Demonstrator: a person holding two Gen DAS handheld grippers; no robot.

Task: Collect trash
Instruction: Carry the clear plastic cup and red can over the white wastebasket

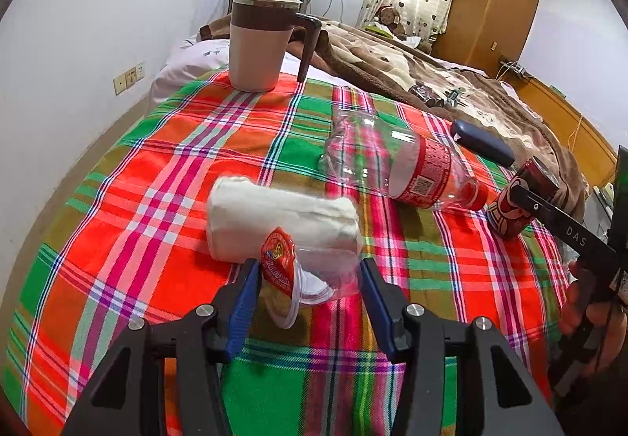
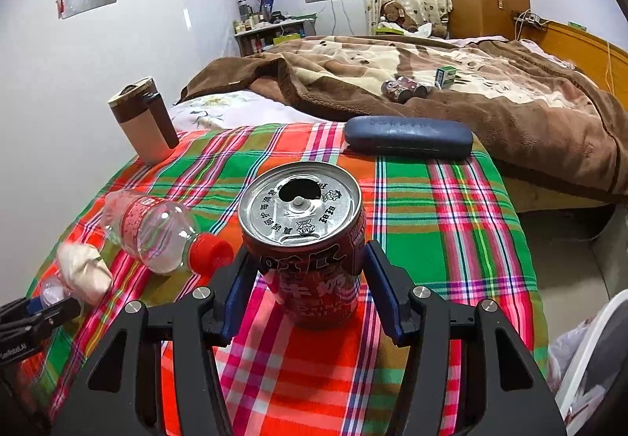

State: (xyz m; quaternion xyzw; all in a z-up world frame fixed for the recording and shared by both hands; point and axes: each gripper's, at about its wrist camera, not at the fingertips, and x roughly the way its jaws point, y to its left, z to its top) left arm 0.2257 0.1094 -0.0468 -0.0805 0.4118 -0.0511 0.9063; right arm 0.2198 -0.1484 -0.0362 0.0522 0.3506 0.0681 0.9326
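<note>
A small clear plastic cup (image 1: 329,267) with a peeled-back red foil lid (image 1: 276,259) lies on the plaid cloth, and my left gripper (image 1: 310,275) is shut on it, blue pads against both sides. An opened red drink can (image 2: 302,239) stands upright with my right gripper (image 2: 306,267) shut on its body. The left wrist view shows that can (image 1: 506,220) at the far right, one black finger across it. An empty clear bottle (image 1: 400,165) with a red cap lies on its side between the two. A white crumpled wad (image 1: 282,220) lies just behind the cup.
The plaid-covered table (image 2: 451,239) also carries a beige and brown lidded mug (image 2: 145,122) at the far left and a dark blue glasses case (image 2: 408,135) at the far edge. Behind it is a bed with a brown blanket (image 2: 510,102). A white wall runs along the left.
</note>
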